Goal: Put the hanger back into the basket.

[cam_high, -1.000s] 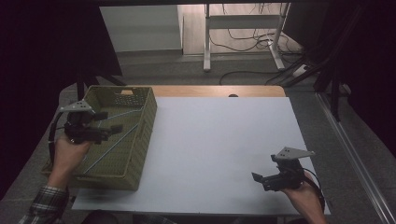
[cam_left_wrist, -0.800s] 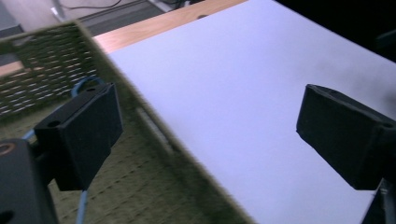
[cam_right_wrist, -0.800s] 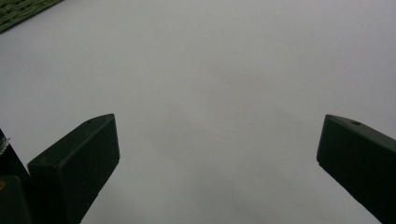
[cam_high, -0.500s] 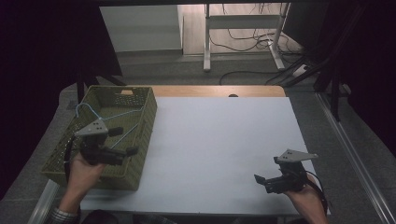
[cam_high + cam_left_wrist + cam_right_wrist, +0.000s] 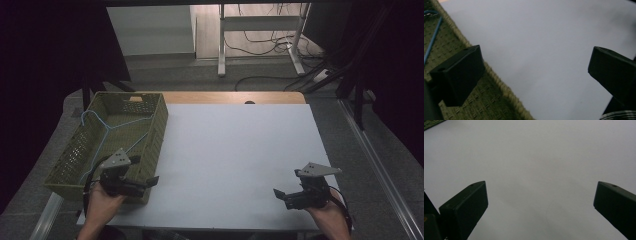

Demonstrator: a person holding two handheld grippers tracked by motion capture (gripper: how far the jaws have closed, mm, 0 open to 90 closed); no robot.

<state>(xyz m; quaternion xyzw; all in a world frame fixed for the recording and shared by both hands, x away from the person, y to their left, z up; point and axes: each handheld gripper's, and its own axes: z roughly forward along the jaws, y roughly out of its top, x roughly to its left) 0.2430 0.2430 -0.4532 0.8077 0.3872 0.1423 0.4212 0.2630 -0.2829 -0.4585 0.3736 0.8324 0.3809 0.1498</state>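
An olive woven basket stands at the table's left edge with a light blue wire hanger lying inside it. My left gripper hovers at the basket's near right corner, pointing right. Its jaws have just been opening and are open with nothing between them. In the left gripper view, the left gripper straddles the basket's rim, with the hanger to the left. My right gripper rests near the front right of the white tabletop, open and holding nothing. The right gripper view shows the right gripper over bare white surface.
The white tabletop stretches between the two hands. A wooden strip runs along its far edge. Beyond it are desk legs and floor cables. A corner of the basket peeks in at the right gripper view's top left.
My left hand has come down and toward the near edge, from above the basket's middle to its front right corner. The right hand has stayed put.
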